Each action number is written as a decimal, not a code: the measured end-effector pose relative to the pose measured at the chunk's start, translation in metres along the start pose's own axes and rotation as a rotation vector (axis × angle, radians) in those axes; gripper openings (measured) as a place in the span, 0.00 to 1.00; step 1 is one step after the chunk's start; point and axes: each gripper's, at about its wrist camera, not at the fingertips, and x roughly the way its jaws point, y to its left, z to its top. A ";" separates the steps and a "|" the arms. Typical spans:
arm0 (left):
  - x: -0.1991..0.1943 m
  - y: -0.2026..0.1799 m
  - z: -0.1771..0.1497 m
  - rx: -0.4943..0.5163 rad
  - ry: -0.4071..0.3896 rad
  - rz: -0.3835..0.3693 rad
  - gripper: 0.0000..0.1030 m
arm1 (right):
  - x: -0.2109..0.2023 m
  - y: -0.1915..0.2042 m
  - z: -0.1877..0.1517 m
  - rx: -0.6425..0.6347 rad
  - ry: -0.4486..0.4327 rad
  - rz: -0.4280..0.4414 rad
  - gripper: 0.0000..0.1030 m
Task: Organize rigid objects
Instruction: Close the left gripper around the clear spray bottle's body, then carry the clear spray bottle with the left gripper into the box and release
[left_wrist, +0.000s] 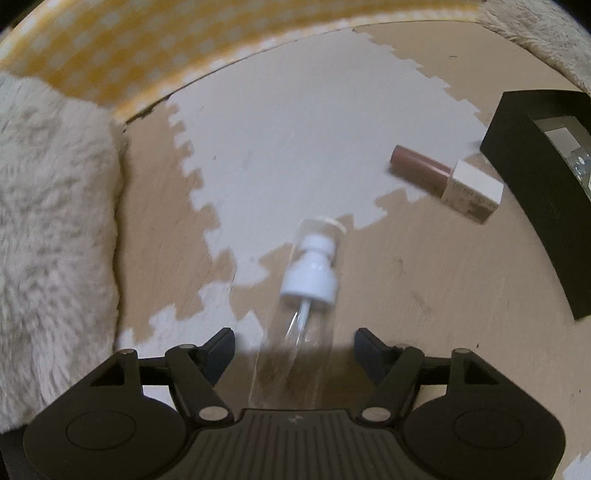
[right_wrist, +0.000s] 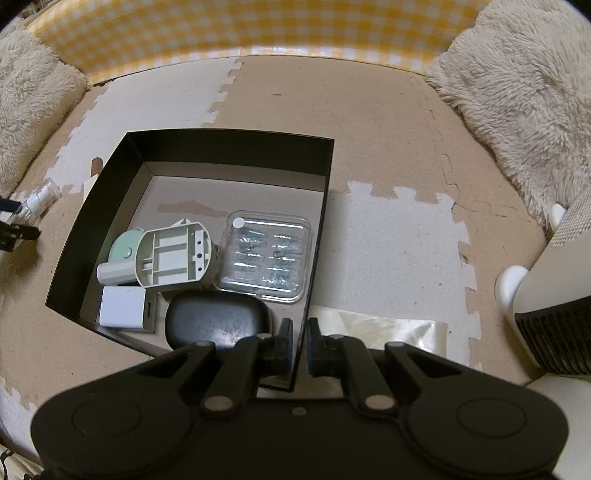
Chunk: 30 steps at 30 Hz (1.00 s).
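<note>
**A:** What has each of your hands got?

**B:** My left hand-held gripper (left_wrist: 294, 345) stands wide apart over a clear plastic pump bottle with a white pump head (left_wrist: 303, 291). The bottle lies flat on the tan and white foam puzzle-mat floor (left_wrist: 295, 129), its body between my fingers (left_wrist: 221, 347), but neither pad touches it. My right hand-held gripper (right_wrist: 300, 343) is pinched tight on the near wall of the shallow black cardboard box (right_wrist: 229, 151).

**A:** What is in the box?

**B:** A clear plastic case of small metal pieces (right_wrist: 267, 256), a beige moulded plastic part (right_wrist: 175, 256) resting over a mint green round thing (right_wrist: 123, 249), a small white cube (right_wrist: 123, 306) and a glossy black oval case (right_wrist: 218, 323), which sits closest to my right fingers.

**A:** Anything outside it?

**B:** A pinkish-brown tube with a white square cap (left_wrist: 443, 175) lies on the mat just beside the box's left wall, apart from the bottle.
</note>
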 end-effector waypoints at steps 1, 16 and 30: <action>-0.001 0.002 -0.002 -0.015 0.000 0.002 0.62 | 0.000 0.000 0.000 0.000 0.000 0.000 0.07; 0.003 0.001 0.002 -0.154 -0.099 -0.008 0.43 | 0.000 0.000 0.000 0.001 0.000 0.000 0.07; -0.041 -0.027 0.026 -0.154 -0.311 -0.049 0.39 | 0.000 0.000 0.000 0.000 0.000 0.000 0.07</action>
